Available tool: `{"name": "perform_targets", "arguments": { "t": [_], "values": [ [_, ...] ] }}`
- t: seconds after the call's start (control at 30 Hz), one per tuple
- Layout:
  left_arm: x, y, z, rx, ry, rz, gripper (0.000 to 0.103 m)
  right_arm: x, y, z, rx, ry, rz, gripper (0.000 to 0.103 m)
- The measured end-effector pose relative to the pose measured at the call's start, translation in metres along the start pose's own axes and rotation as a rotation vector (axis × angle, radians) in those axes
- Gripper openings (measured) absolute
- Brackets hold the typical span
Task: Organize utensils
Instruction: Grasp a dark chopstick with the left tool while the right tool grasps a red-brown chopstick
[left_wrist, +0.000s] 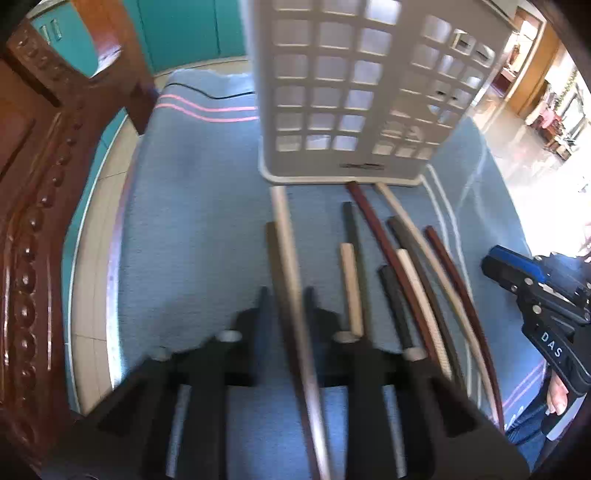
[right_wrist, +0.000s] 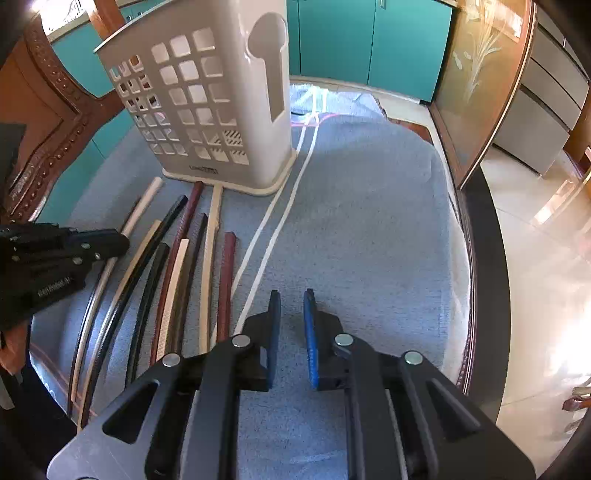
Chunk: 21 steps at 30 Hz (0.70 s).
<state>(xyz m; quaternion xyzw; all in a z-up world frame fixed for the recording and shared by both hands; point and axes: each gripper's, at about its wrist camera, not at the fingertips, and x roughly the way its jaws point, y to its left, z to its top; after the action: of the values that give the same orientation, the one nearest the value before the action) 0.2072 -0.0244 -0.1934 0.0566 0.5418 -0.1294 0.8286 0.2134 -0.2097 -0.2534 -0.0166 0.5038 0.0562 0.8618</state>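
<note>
Nearest in the left wrist view, the left gripper (left_wrist: 286, 295) has its jaws drawn in on two long handles at the left end of a row of utensils: a pale handle (left_wrist: 286, 236) and a dark brown handle (left_wrist: 275, 258) just left of it, both running between the black fingers (left_wrist: 263, 302); whether the pads actually press on them is hard to tell through the blur. In the right wrist view the right gripper (right_wrist: 291, 306) hangs over bare blue cloth (right_wrist: 369, 206) with its jaws nearly pressed together and nothing between them, a narrow strip of cloth showing in the gap. Left of it lies the row of handles (right_wrist: 177, 258), side by side on the cloth, in cream, black and dark red, their ends pointing far toward the basket (right_wrist: 207, 110). A red handle (right_wrist: 226, 280) is the rightmost and lies just beside the right gripper's left finger. The white basket, with square holes in its walls, stands upright on the cloth at the far end of the row, nearly touching the longest handles. Two white stripes (right_wrist: 280, 218) in the cloth run from the basket's right corner toward the near side. Beyond the cloth are teal cabinet doors (right_wrist: 369, 37), with carved wooden furniture (left_wrist: 33, 221) at the left.
</note>
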Motion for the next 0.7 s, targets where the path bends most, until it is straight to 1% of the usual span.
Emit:
{"name": "perform_targets", "arguments": {
  "t": [0.07,0.13,0.2,0.33,0.4,0.43,0.47,0.53,0.6,0.67,0.7],
  "values": [
    [0.001,-0.009,-0.003,0.029,-0.009,0.006,0.013,-0.006,0.002,-0.004,0.002,-0.009,0.008,0.015],
    [-0.002,-0.016,-0.005,0.042,-0.019,-0.033,0.013,-0.012,0.003,-0.005,0.006,-0.020,0.020,0.015],
    [-0.011,-0.023,-0.010,0.060,-0.050,-0.048,0.013,-0.018,0.004,-0.009,0.006,-0.032,0.035,0.015],
    [-0.028,-0.022,-0.012,0.053,-0.111,-0.094,0.013,-0.024,0.011,-0.010,-0.008,-0.044,0.049,0.015],
    [-0.031,-0.021,-0.012,0.042,-0.130,-0.075,0.013,-0.024,0.014,-0.011,-0.019,-0.041,0.049,0.015],
    [-0.029,-0.017,-0.010,0.030,-0.133,-0.070,0.016,-0.021,0.017,-0.010,-0.023,-0.039,0.048,0.016],
    [-0.030,-0.015,-0.011,0.022,-0.129,-0.071,0.020,-0.021,0.019,-0.010,-0.027,-0.035,0.047,0.016],
    [-0.025,-0.009,-0.014,0.005,-0.119,-0.060,0.023,-0.019,0.024,-0.010,-0.032,-0.032,0.045,0.017],
    [-0.013,0.004,-0.011,0.003,-0.107,-0.042,0.024,-0.017,0.028,-0.010,-0.038,-0.027,0.042,0.019],
    [-0.006,0.003,-0.012,0.000,-0.092,-0.008,0.025,-0.012,0.032,-0.007,-0.044,-0.023,0.037,0.019],
    [-0.009,-0.005,-0.015,-0.005,-0.091,-0.001,0.025,-0.011,0.033,-0.007,-0.047,-0.021,0.036,0.019]
  ]
}}
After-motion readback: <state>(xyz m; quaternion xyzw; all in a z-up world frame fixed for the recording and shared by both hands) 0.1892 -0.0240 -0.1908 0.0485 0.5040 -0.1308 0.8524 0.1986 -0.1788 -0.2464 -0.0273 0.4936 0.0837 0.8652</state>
